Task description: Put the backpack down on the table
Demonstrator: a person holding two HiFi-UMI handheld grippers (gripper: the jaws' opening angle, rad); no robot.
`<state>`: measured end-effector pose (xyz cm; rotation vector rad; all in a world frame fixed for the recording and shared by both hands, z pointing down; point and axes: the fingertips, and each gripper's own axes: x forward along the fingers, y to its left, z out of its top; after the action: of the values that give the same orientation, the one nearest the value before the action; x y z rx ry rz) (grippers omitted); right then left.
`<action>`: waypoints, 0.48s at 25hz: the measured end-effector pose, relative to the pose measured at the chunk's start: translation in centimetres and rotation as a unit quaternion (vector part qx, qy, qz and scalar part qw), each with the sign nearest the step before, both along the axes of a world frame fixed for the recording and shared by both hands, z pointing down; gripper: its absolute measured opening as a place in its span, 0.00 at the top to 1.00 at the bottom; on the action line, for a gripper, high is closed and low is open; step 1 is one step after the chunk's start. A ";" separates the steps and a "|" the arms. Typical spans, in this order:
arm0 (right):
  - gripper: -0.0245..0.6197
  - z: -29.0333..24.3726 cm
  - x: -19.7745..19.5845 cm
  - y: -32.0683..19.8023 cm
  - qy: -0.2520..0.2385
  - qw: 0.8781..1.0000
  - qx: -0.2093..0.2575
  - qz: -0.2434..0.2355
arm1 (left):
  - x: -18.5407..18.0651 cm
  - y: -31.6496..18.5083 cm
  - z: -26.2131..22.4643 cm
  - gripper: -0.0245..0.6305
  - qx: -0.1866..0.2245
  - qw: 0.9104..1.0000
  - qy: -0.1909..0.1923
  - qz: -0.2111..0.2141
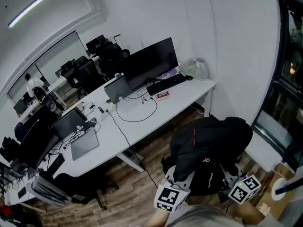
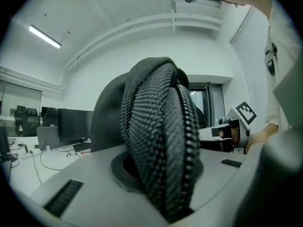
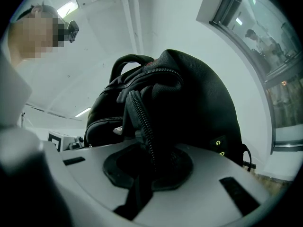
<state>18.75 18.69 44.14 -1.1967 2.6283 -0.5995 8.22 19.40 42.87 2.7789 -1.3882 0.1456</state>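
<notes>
Backpack (image 1: 208, 150) is held upright in the air, strap pinched by left gripper (image 2: 163, 193), zippered edge by right gripper (image 3: 147, 174); table (image 1: 142, 122) is seen well apart at 10 o'clock, on the left gripper's side.

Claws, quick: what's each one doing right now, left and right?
Left claw: shut on the backpack.
Right claw: shut on the backpack.

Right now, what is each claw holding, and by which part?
Both grip the black backpack: left claw on a mesh-textured strap, right claw on a zippered fold.
</notes>
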 end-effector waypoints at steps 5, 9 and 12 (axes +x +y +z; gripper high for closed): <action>0.90 0.0 -2.2 -2.3 0.004 1.000 -0.002 0.011 | -2.3 -2.7 0.2 0.87 0.012 1.000 0.000 0.012; 0.90 0.0 -3.5 -4.3 -0.002 1.000 -0.006 0.029 | -3.6 -4.9 0.1 0.87 0.010 1.000 0.001 0.025; 0.90 0.1 -4.7 -5.7 -0.003 0.999 -0.008 0.040 | -4.7 -6.6 0.1 0.87 0.010 0.999 0.001 0.037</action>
<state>14.08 12.96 44.27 -1.2962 2.5602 -0.6085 3.50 12.80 42.95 2.8467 -1.2948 0.1300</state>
